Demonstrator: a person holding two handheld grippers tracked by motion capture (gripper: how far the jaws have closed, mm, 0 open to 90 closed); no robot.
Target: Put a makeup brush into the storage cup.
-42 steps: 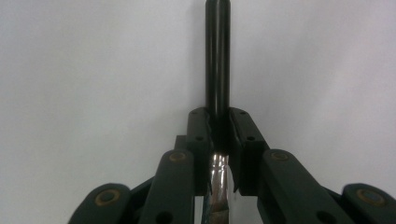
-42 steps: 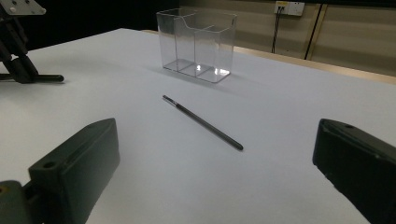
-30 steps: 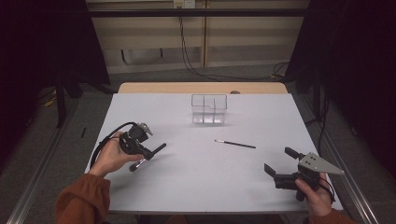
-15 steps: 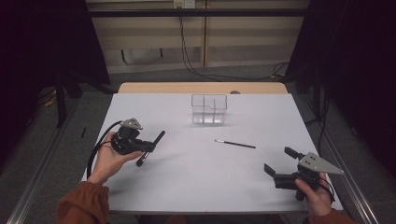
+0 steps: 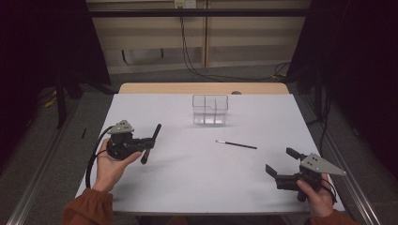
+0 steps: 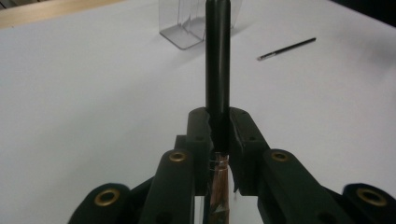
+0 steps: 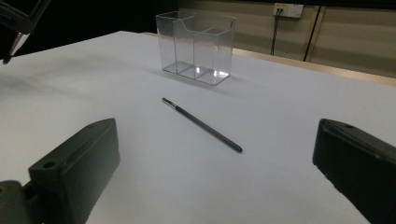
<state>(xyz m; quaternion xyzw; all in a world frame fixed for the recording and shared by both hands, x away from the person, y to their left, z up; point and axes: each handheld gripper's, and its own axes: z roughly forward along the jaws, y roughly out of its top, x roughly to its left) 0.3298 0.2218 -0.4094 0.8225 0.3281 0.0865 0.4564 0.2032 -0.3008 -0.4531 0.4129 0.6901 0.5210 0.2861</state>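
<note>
Coppery end of brush (image 6: 217, 93) hidden between left tool's (image 6: 218, 135) jaws

Thin brush (image 5: 236, 145) on table (image 5: 197, 187), organizer (image 5: 210, 109) behind

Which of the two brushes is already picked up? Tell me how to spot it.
The thick black brush, clamped between the left gripper's fingers above the table's left side. The thin brush lies loose on the white table, near the clear organizer.
</note>
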